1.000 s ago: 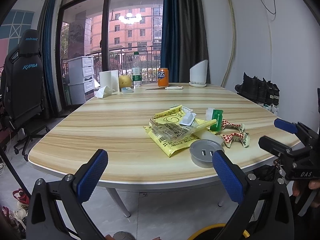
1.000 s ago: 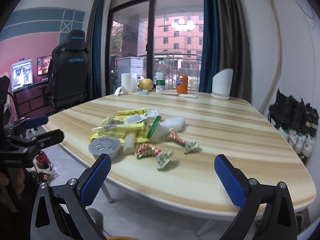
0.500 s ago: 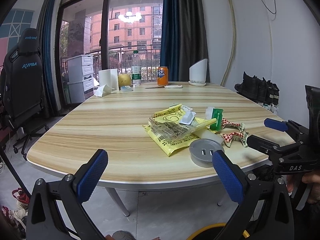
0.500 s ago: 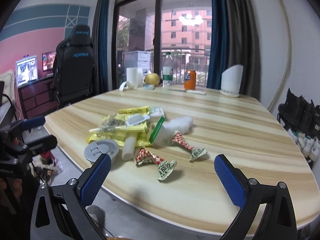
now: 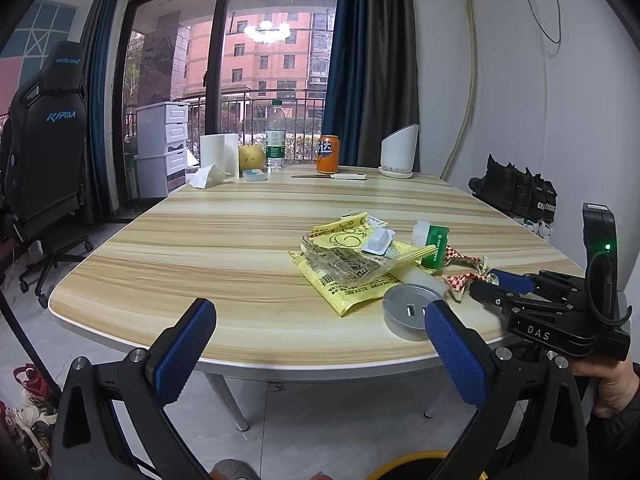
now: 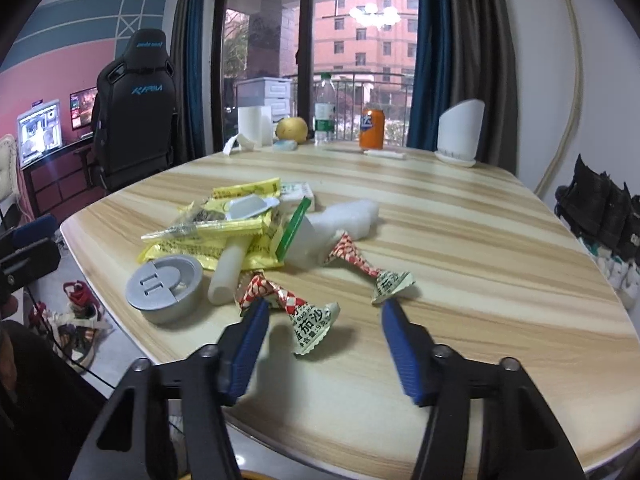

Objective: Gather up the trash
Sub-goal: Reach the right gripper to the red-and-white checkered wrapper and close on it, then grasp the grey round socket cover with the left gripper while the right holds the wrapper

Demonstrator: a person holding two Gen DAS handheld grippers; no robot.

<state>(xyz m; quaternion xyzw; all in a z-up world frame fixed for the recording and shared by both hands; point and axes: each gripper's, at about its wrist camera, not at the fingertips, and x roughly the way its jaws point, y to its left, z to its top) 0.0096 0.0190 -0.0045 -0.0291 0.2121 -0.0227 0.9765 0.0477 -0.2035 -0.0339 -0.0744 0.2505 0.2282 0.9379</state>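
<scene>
The desk (image 6: 460,232) is a broad rounded slab of pale striped wood grain with a thin white edge, and it spreads ahead of both tongs. Far beyond them, at its back edge, stand a clear water bottle (image 6: 324,110) and an orange soda can (image 6: 372,128).

The trash sits in one loose pile ahead of the right tongs (image 6: 324,312) and ahead and to the right of the left tongs (image 5: 320,316). Its biggest piece is a flat, crinkled yellow plastic wrapper (image 6: 188,246), with a round grey metal socket cover (image 6: 164,282) set in the desk just beside it. A smooth white cylinder (image 6: 228,270) lies against the wrapper, its long axis running away from the right tongs.

Nearest the right tongs lies a twisted red-and-white checked sauce packet (image 6: 292,304), crumpled foil. Its long axis slants from the far left fingertip toward the near middle, the flared printed end pointing back at the tongs. It sits between the two blue ribbed pads, which stand moderately apart and hold nothing. A second checked packet (image 6: 368,266) lies just beyond the right pad.

The left tongs hang off the desk edge, spread wide and empty.
</scene>
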